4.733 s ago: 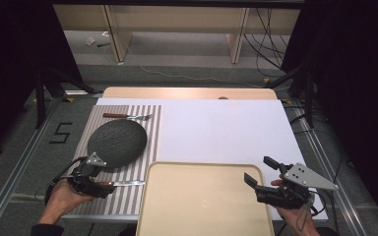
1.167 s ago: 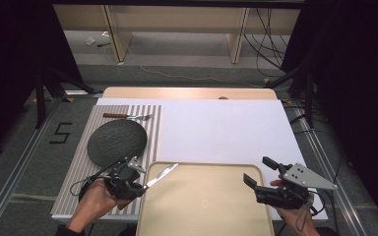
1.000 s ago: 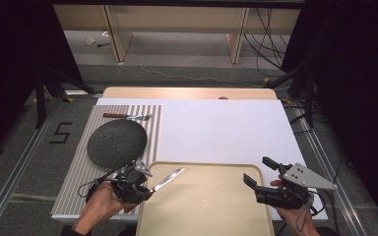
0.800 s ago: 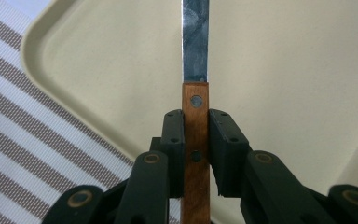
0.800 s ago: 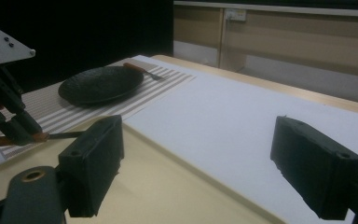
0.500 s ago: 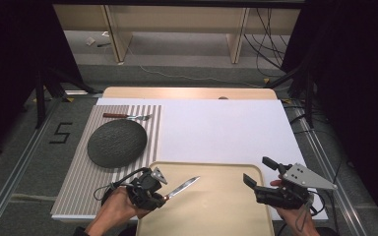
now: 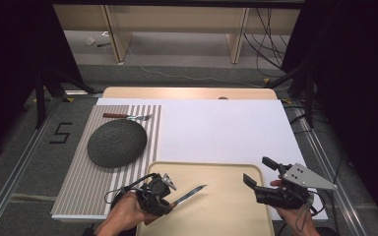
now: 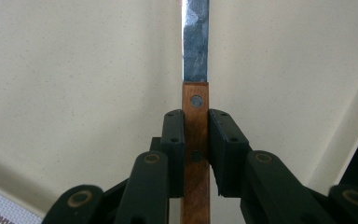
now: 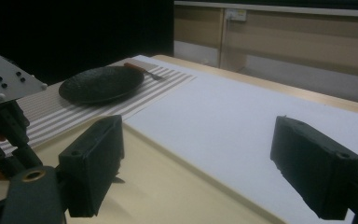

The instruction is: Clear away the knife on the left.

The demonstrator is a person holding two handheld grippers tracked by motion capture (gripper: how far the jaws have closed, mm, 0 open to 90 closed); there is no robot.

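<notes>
A beige tray lies at the near edge of the worktop. Over the tray's near left corner, the left tool grips a knife by its wooden handle, pads pressed on both sides. The knife's blade points across the tray toward its middle, above the tray's floor. In the left gripper view the handle sits squarely between the pads, blade running straight ahead. At the tray's right edge the right tool rests with jaws wide apart and nothing between them. Left of the tray lies a striped mat with a dark plate and, beyond it, a fork.
</notes>
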